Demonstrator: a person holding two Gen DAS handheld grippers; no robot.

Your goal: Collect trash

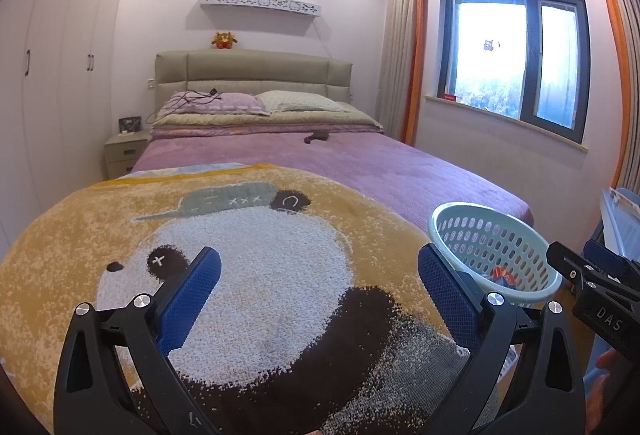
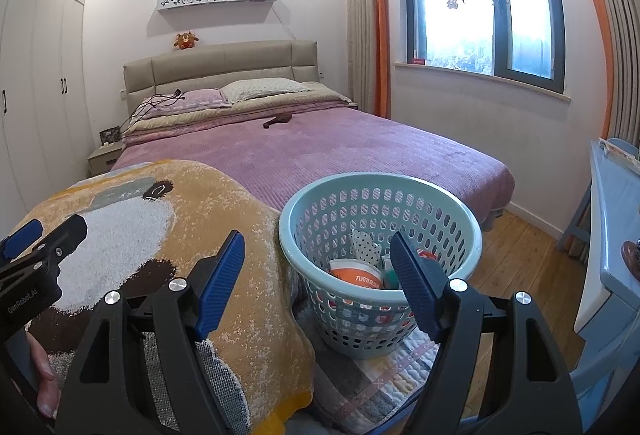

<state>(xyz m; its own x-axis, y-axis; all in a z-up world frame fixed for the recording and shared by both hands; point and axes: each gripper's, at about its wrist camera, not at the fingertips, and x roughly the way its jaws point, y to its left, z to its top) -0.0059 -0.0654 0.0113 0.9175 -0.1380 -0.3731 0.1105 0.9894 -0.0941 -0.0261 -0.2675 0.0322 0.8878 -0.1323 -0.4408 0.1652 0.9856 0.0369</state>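
While both grippers hover with fingers spread wide and empty, the left gripper (image 1: 320, 295) faces the panda blanket (image 1: 256, 235). At two o'clock of it, the right gripper (image 2: 318, 267) faces the basket (image 2: 304, 211) holding trash (image 2: 354, 275).

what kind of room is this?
A home bedroom: a double bed with purple cover and beige padded headboard, white built-in wardrobes, and a pale green perforated plastic trash basket at the bed's foot.

panda blanket (image 1: 256, 275) bare, basket (image 2: 380, 195) mouth unobstructed (trash at bottom), floor beyond free
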